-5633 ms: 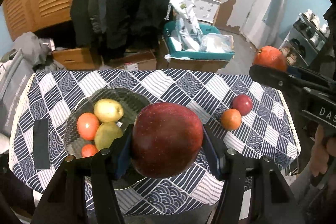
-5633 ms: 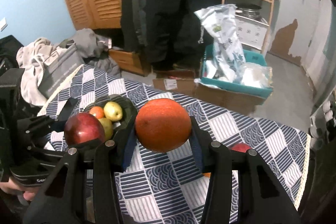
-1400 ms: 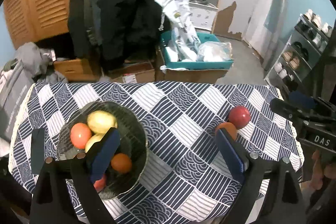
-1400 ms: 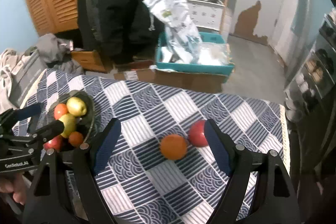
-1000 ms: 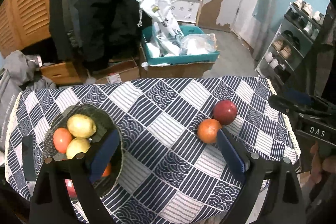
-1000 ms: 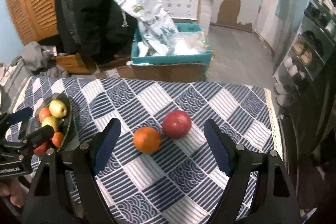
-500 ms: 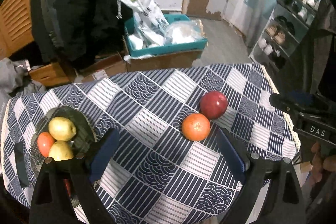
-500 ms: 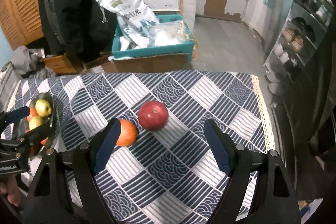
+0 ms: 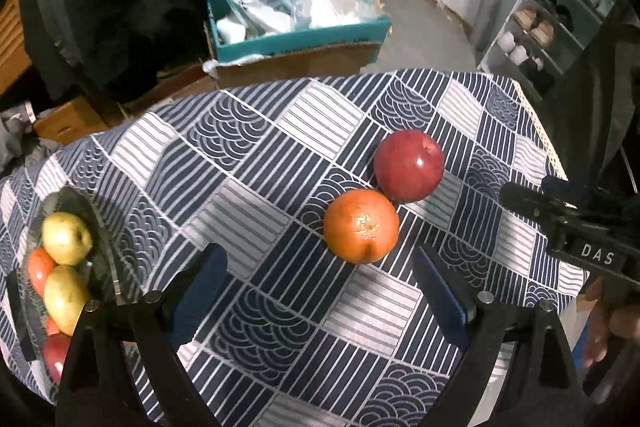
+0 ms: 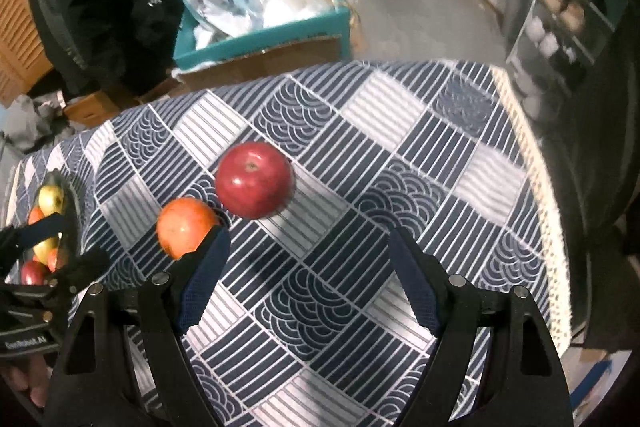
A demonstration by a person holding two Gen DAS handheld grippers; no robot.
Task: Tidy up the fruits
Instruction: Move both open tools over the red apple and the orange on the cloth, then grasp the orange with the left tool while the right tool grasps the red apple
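Observation:
An orange (image 9: 361, 225) and a red apple (image 9: 409, 165) lie touching on the patterned tablecloth (image 9: 256, 155). My left gripper (image 9: 320, 283) is open and empty, just short of the orange. My right gripper (image 10: 308, 267) is open and empty, just short of the red apple (image 10: 254, 179), with the orange (image 10: 185, 221) by its left finger. A dark glass bowl (image 9: 102, 247) at the far left holds yellow apples, oranges and a red apple; it also shows in the right wrist view (image 10: 72, 211).
The table's right edge (image 10: 548, 227) drops off close to the right gripper. Beyond the far edge stand a teal box of bags (image 9: 296, 23) on cardboard, a dark coat (image 9: 108, 7) and a shoe rack (image 9: 560, 23).
Both grippers let go of the red apple and the orange they held, which now lie in the bowl. Both, open, swung right and closer to the two fruits on the cloth.

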